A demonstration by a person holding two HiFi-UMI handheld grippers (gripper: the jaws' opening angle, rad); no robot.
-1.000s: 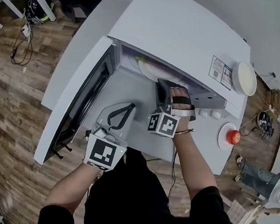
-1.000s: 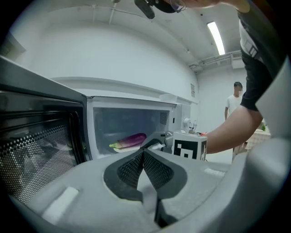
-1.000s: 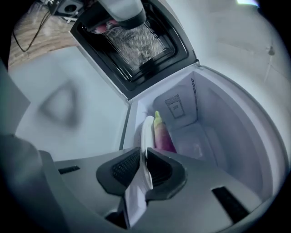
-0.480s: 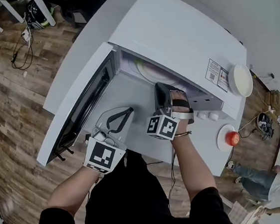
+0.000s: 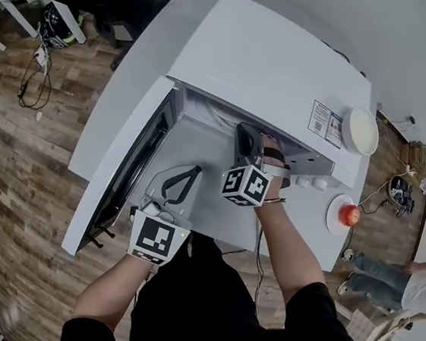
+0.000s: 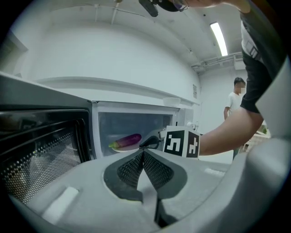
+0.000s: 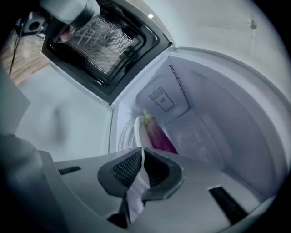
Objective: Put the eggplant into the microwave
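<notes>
The right gripper [image 7: 142, 154], whose jaws have just been closing, is pinching the near rim of the white plate [image 7: 131, 129]. The purple eggplant [image 7: 158, 135] is lying on that plate inside the microwave [image 7: 204, 113]. The left gripper [image 6: 142, 152] is hovering in front of the open cavity with its jaws pressed together on nothing and pointing toward the eggplant, while the microwave's door [image 5: 121, 169] is standing wide open on the left side and the microwave is sitting on a white table [image 5: 142, 52].
</notes>
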